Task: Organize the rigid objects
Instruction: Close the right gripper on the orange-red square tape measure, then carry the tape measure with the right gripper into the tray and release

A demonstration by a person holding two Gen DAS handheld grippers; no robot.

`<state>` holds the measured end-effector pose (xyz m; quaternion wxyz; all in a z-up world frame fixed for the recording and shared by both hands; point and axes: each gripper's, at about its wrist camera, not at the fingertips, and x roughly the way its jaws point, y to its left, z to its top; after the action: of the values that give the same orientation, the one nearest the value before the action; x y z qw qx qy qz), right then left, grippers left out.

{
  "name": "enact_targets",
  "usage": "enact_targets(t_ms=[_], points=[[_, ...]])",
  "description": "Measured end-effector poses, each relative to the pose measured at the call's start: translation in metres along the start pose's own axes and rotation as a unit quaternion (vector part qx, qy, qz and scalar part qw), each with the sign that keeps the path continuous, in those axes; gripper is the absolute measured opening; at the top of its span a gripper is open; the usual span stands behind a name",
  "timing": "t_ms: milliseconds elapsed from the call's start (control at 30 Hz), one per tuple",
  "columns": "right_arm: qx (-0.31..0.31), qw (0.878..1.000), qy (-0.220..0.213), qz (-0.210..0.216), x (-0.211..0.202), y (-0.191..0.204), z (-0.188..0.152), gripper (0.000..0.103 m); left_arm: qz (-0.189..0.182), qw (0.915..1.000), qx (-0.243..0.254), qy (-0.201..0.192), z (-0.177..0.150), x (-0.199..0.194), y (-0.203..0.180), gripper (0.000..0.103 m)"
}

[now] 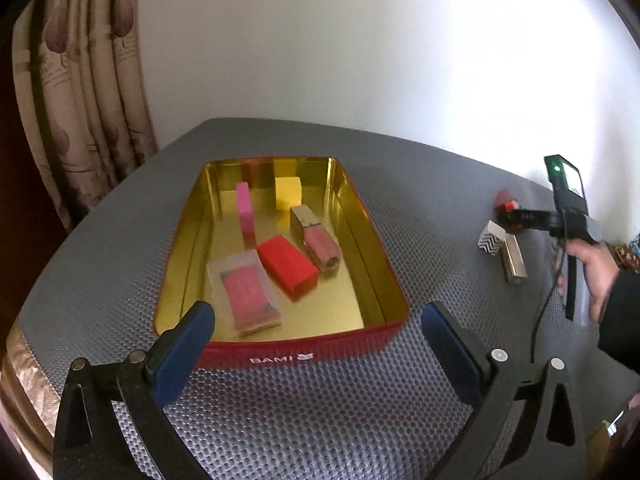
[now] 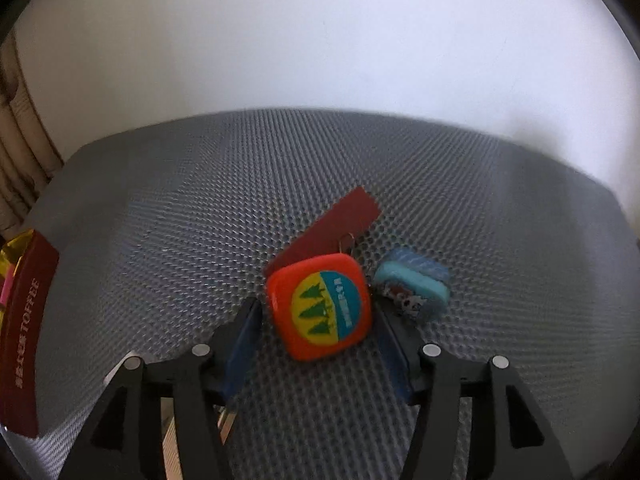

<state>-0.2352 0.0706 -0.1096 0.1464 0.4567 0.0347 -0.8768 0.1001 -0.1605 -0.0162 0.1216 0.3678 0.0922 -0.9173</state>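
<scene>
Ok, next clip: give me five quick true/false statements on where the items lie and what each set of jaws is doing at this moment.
1. The red tin has a gold inside. True.
2. The yellow block lies on the mat outside the tin. False: it sits inside the tin, near the far end.
3. The left gripper grips the red box. False: its jaws stand wide open and empty, and the red box lies in the tin.
4. An orange square tape measure sits between the right gripper's jaws. True; the pads do not appear to press it.
5. A chevron-patterned box lies on the grey mat, outside the tin. True.
</scene>
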Motion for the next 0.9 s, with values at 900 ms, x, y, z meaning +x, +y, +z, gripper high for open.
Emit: enact_targets(t_ms=[900], points=[[-0.088,0.990,-0.106,-0.034,-0.108,0.152,0.018,0.049,0.059,0.9969,-0.036,-0.038,0.010,-0.026,0.030,0.102]])
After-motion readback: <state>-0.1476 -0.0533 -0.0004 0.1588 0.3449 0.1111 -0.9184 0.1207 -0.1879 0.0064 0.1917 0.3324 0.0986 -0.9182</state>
